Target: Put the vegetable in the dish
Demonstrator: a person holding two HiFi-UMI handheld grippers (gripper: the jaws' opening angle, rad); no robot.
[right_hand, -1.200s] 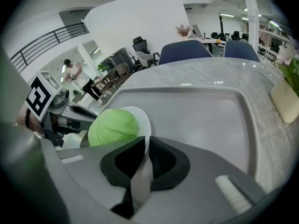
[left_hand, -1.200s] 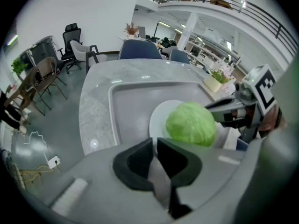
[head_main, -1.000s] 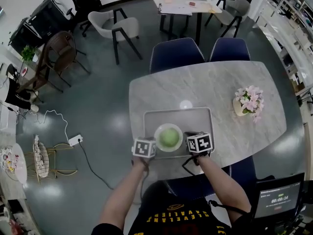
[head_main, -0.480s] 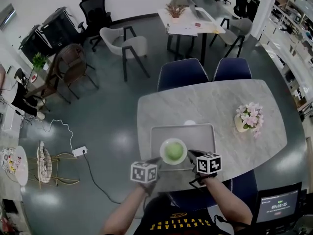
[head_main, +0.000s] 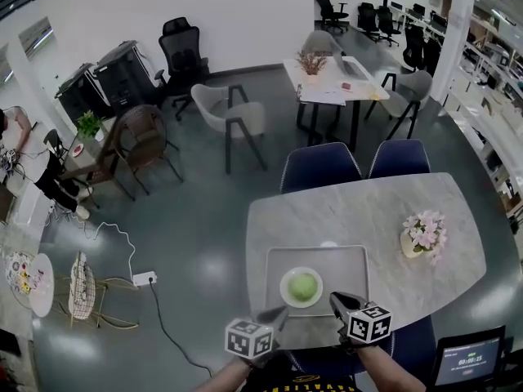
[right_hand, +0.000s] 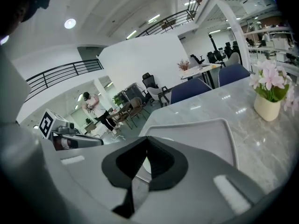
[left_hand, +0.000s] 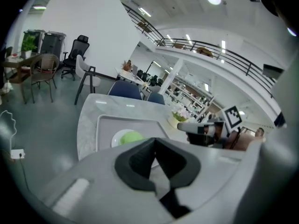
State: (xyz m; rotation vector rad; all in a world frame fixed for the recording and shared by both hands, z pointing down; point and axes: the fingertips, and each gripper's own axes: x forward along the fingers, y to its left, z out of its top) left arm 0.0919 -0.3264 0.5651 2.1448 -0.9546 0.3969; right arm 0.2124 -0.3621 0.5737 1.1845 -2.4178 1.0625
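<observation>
The green vegetable (head_main: 302, 285) lies in the white dish (head_main: 288, 294), and the dish stands on the grey tray (head_main: 347, 261) near the lower edge of the marble bench (head_main: 368, 211). The left gripper (head_main: 276, 313) is at the bottom of the head view, just below and left of the dish and not touching it. Its fingers (left_hand: 138, 164) seem pressed together at the tips, though the view along them is dark, and nothing is between them. The right gripper (head_main: 337, 300) sits just right of the dish over the tray's lower right part. Its fingers are likewise drawn together and empty. A vase of pink flowers (head_main: 423, 235) stands on the bench well to the right of the tray. Two blue chairs (head_main: 320, 170) are at the bench's upper edge.
</observation>
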